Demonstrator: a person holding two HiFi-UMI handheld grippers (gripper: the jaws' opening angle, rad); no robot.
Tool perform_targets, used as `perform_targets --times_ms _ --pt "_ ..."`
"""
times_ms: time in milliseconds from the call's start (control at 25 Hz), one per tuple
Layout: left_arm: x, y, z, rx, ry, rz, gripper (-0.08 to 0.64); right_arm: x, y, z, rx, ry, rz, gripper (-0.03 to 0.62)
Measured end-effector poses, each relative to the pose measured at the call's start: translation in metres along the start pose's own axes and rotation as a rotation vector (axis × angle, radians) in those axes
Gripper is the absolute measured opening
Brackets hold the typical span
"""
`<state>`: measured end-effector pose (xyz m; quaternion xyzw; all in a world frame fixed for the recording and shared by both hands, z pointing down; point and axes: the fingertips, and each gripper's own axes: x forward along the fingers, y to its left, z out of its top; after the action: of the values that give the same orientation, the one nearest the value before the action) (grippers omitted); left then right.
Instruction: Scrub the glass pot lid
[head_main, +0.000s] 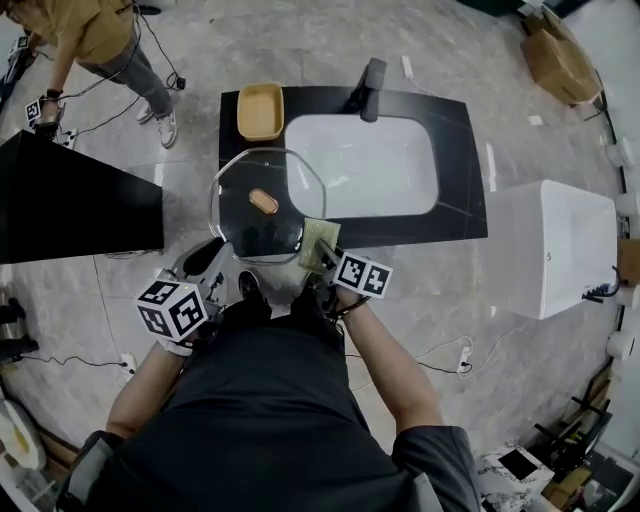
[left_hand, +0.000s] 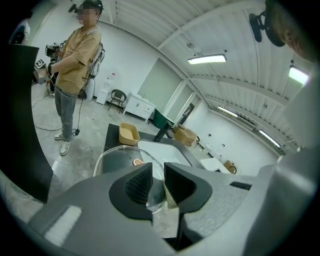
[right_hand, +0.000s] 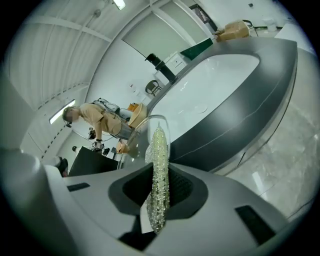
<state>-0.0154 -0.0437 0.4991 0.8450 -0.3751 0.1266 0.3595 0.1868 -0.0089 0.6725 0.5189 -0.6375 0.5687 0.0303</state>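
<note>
The left forearm (head_main: 148, 385) and right forearm (head_main: 392, 368) reach forward, converging. The left gripper (head_main: 222, 262) clamps the near rim of the glass pot lid (head_main: 245, 220); the right gripper (head_main: 328, 258), just right of it, pinches the scrub pad (head_main: 317, 242) edge-on

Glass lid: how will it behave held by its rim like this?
Probably stiff and fairly heavy: the lid is a wide pane of clear glass. The left gripper pinches only its smooth rim, so it may slip or swing down under scrubbing. Likely to break if dropped on the counter.
</note>
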Motion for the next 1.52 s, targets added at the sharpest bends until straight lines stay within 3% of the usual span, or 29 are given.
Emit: perform_targets --times_ms 240,360,440,520,600,760,880,1160,1360,1520 --pt "-0.011 0.008 0.001 -0.03 -0.032 0.027 0.074 -0.021 -0.008 0.041 -0.067 -0.004 -0.094 0.061" --pt "-0.021 0.02 0.0 -0.057 -0.053 0.054 0.074 -0.021 0.025 0.063 -0.063 -0.053 -0.05 0.061" --pt "-0.029 0.029 -0.001 -0.073 -0.067 0.073 0.074 -0.013 0.068 0.077 -0.142 -0.071 0.017 0.061" --pt "-0.039 0.037 -0.002 -0.09 -0.083 0.092 0.074 0.003 0.119 0.087 -0.287 -0.054 0.087 0.061" --pt "-0.051 0.045 -0.001 -0.106 -0.101 0.113 0.074 0.027 0.167 0.094 -0.519 0.001 0.117 0.061" --pt "-0.079 0.069 -0.002 -0.141 -0.14 0.166 0.074 0.095 0.229 0.094 -1.115 0.152 0.04 0.061" --pt "-0.104 0.088 -0.003 -0.169 -0.171 0.214 0.074 0.144 0.25 0.082 -1.392 0.276 0.002 0.061" --pt "-0.15 0.131 -0.013 -0.239 -0.226 0.322 0.074 0.221 0.231 0.034 -1.759 0.535 -0.095 0.061" --pt "-0.154 0.139 -0.018 -0.268 -0.224 0.328 0.074 0.23 0.207 0.006 -1.864 0.6 -0.147 0.061" --pt "-0.144 0.135 -0.018 -0.266 -0.209 0.306 0.074 0.222 0.199 -0.017 -1.904 0.622 -0.123 0.061"
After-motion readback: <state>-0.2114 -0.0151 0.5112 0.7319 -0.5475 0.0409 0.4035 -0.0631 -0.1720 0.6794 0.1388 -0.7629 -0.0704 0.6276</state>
